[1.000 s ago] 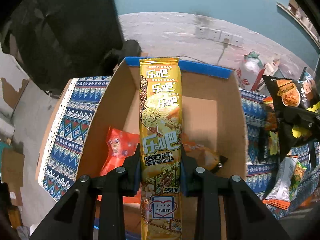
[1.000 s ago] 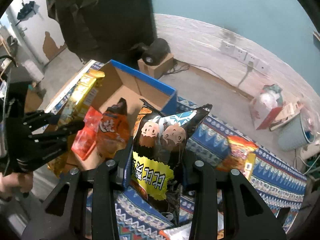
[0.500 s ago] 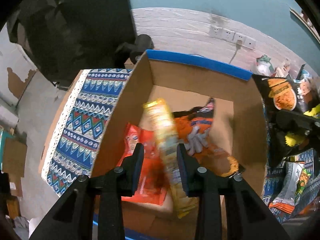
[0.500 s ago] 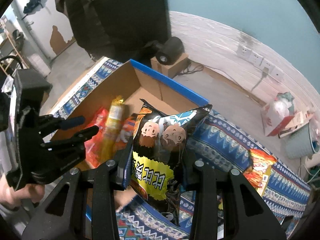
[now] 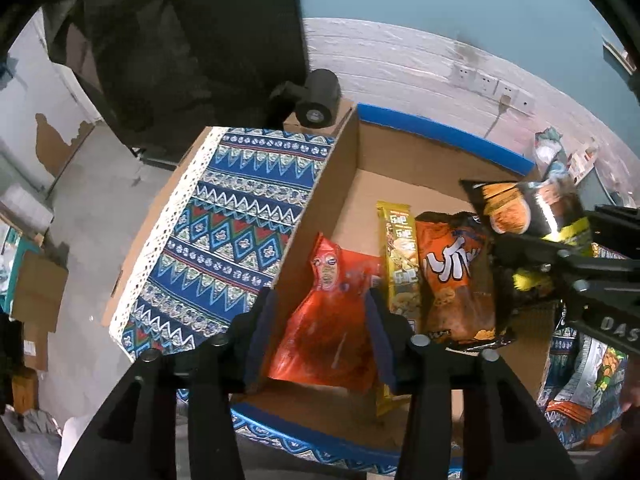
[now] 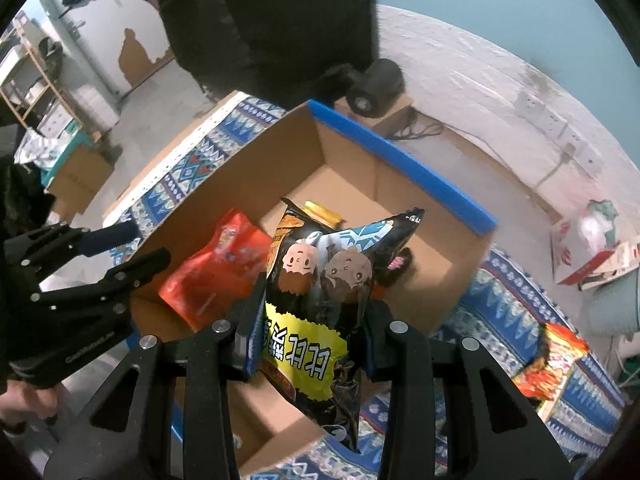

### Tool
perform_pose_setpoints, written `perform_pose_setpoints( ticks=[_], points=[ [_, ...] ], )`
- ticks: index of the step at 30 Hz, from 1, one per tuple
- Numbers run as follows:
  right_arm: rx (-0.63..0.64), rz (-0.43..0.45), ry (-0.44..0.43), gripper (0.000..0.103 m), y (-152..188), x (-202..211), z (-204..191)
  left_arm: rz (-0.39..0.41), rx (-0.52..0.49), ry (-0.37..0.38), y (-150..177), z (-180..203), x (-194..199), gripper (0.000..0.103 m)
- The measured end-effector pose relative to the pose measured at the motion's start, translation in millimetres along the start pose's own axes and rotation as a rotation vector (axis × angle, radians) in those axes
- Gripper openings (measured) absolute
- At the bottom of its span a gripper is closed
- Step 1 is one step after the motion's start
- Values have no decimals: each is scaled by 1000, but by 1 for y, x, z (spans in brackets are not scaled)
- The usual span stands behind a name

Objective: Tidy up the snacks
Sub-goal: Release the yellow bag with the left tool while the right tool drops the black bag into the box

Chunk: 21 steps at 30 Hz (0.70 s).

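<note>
An open cardboard box [image 5: 440, 132] with a blue rim holds a red bag [image 5: 336, 320], a long yellow chip packet [image 5: 400, 264] and an orange bag [image 5: 452, 276]. My left gripper [image 5: 320, 304] hovers over the box's near-left corner above the red bag. Its jaws are opening and nothing is between them. My right gripper [image 6: 314, 308] is shut on a black snack bag [image 6: 320, 272] with a yellow label and hangs over the box [image 6: 400, 168]. In the left wrist view that black bag [image 5: 520, 208] comes in from the right.
The box sits on a blue patterned tablecloth [image 5: 240, 220]. More snack packs lie on the cloth to the right [image 5: 592, 380] [image 6: 556, 352]. A black cylinder [image 5: 318, 98] rests on a small carton behind the box. A person in dark clothing stands beyond it.
My left gripper let go of the yellow packet, which dropped into the box, and its jaws spread. My right gripper carried the black bag from beside the box to above it.
</note>
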State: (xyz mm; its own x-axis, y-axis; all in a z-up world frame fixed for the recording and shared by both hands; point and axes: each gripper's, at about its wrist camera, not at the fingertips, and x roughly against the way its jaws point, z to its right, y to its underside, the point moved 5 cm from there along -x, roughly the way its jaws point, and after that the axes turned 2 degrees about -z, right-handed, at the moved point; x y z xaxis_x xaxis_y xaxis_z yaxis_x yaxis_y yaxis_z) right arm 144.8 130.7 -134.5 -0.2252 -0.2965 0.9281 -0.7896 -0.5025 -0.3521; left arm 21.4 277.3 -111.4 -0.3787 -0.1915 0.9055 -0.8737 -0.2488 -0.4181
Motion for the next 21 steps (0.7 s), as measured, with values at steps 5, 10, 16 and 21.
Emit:
perform_pose_setpoints(
  ticks=[5,10,16,21],
  points=[
    [20,-25,-51,37,-4,-11,-12,9,-23,-16,1,0,4,51],
    [22,-18,-33,50,-4,-7,-10,17,-40,1,1,8,8,55],
    [-12,19,3,68,3,13,7,26,-77,17,0,29,15,67],
    [-15,29,51,69,14,28,22,42,-131,29,-2,57,21,76]
  ],
)
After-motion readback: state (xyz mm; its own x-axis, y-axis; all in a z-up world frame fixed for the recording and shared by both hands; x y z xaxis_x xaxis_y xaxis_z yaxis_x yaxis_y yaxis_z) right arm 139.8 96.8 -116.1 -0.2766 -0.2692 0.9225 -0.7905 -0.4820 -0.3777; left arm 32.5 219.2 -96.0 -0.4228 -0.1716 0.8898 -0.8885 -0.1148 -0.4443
